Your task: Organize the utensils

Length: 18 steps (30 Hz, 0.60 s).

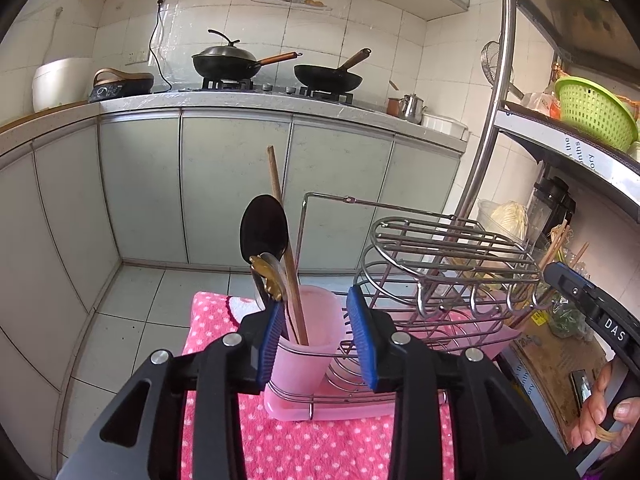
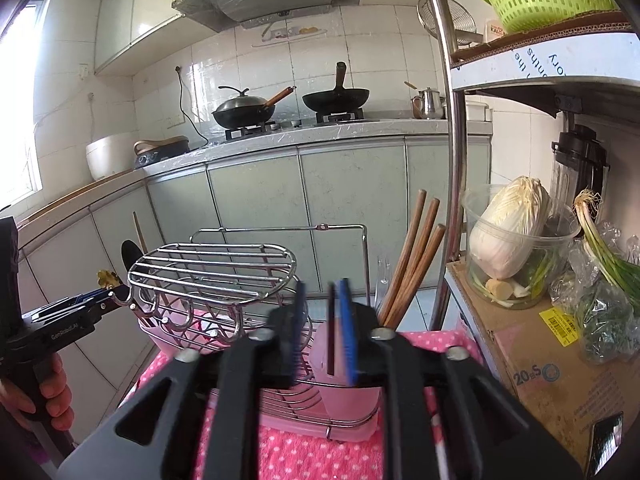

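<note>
two pink cups sit at either end of the wire rack (image 1: 440, 264) on the dotted towel (image 1: 320, 452). left cup (image 1: 304, 344) holds a black spoon (image 1: 264, 232), a gold-ended utensil (image 1: 269, 280) and one wooden chopstick (image 1: 286, 240). right cup (image 2: 344, 384) holds three chopsticks (image 2: 412, 272). left gripper (image 1: 316, 344) is released, jaws apart around its cup's rim, nothing pinched. right gripper (image 2: 320, 332) is blurred, jaws apart, seemingly empty. judged step: drop-off just done; next calls for backing away and fetching any remaining utensil.
</note>
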### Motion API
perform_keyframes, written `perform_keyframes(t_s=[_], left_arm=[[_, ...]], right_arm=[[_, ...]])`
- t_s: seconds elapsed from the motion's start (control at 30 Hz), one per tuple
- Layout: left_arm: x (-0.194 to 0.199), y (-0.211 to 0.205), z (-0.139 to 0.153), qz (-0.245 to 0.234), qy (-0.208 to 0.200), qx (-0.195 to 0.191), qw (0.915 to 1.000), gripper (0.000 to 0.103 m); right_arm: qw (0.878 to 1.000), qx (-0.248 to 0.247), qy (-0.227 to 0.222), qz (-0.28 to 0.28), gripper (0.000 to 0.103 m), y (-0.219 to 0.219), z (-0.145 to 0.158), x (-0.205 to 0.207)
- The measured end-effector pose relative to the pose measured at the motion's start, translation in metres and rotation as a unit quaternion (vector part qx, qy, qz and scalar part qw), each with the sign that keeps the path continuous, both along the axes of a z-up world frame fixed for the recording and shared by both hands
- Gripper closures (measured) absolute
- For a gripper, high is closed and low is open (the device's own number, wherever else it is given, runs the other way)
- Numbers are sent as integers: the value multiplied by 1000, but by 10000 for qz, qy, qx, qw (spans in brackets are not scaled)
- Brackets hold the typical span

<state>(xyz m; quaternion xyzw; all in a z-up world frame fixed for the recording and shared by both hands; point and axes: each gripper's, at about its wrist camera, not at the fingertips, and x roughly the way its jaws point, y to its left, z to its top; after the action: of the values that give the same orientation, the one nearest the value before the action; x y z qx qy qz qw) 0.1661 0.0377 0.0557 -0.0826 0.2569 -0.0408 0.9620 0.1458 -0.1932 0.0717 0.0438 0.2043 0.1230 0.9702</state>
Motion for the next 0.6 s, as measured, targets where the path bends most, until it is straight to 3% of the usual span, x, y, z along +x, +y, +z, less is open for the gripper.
perform_keyframes(t_s=[0.6], left_arm=[[-31,-8,13,-100,-114,-5,9999,63]], right_arm=[[9999,-94,-95,66,64,-1,7,-31]])
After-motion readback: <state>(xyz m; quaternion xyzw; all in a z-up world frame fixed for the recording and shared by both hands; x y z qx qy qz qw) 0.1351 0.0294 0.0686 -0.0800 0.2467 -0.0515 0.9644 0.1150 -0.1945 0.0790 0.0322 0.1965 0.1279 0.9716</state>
